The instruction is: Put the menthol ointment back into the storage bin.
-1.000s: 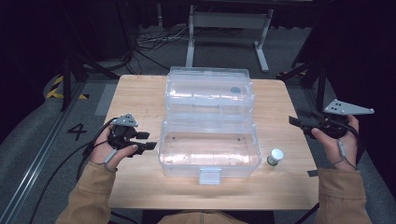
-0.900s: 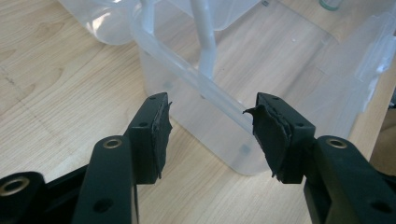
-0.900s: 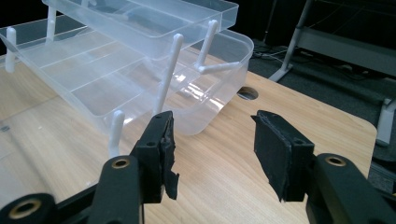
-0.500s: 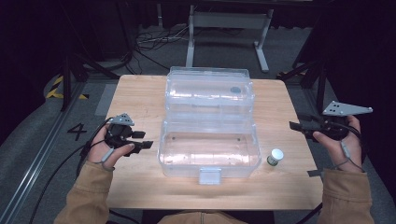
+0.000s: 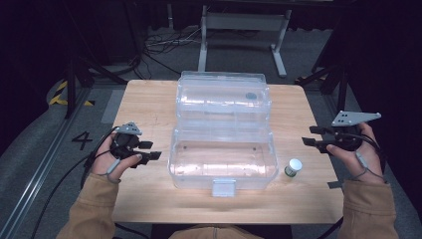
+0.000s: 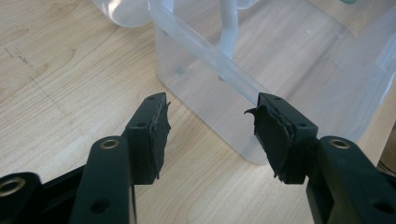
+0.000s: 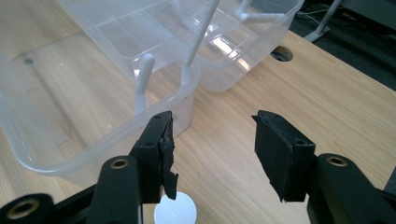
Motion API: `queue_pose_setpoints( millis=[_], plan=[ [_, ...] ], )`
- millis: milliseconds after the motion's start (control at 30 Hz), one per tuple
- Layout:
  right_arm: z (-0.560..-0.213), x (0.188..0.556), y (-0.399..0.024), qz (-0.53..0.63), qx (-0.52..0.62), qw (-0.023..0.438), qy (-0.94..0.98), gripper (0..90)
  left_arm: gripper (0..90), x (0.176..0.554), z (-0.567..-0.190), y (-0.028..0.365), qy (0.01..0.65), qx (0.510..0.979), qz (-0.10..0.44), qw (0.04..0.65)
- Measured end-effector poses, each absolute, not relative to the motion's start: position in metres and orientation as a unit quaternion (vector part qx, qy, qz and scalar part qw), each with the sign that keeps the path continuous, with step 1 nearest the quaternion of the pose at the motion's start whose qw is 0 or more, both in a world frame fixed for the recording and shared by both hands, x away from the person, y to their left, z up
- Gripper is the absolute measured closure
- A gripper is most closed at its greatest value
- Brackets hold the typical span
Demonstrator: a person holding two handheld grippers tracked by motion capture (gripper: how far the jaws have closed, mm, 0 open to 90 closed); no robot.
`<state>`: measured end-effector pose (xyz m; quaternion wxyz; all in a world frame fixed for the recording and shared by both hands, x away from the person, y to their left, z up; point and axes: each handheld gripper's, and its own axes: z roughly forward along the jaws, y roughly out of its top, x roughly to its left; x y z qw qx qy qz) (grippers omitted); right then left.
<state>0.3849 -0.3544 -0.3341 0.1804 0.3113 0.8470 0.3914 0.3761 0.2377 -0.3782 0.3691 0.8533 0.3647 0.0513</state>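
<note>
A clear plastic box (image 5: 222,157) lies open in the middle of the wooden table (image 5: 149,107), its lid part (image 5: 223,97) folded back toward the far side. My left gripper (image 5: 149,150) hovers just left of the box with its jaws open and nothing between them; in the left gripper view (image 6: 208,123) the box's near corner (image 6: 261,98) lies right ahead. My right gripper (image 5: 313,136) stands open to the right of the box, above a small white-capped bottle (image 5: 293,167). In the right gripper view (image 7: 212,135) that cap (image 7: 175,211) sits below the jaws.
The table's right part (image 7: 327,98) has a round cable hole (image 7: 281,54). Beyond the far edge stand a metal frame (image 5: 244,30) and loose cables on the floor. A floor marking with a number (image 5: 82,141) lies to the left of the table.
The left gripper has shifted slightly toward the box. The right gripper has barely moved, and the box and bottle stay where they were.
</note>
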Motion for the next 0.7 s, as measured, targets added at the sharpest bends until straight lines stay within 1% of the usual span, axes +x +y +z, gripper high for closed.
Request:
queue_pose_setpoints(
  millis=[267,500,533,700],
  plan=[
    [-0.336,0.386,-0.349,0.37,0.306,0.171,0.86,47.8,45.2,0.376,-0.38,0.239,0.368,0.854,0.048,0.366],
    [-0.342,0.388,-0.344,0.34,0.297,0.152,0.879,48.0,45.2,0.375,-0.381,0.238,0.369,0.854,0.048,0.363],
    [-0.344,0.388,-0.342,0.33,0.292,0.144,0.886,48.0,45.2,0.375,-0.381,0.239,0.369,0.854,0.05,0.364],
    [-0.347,0.39,-0.337,0.324,0.285,0.135,0.892,48.2,45.2,0.375,-0.381,0.239,0.371,0.854,0.047,0.361]
  ],
)
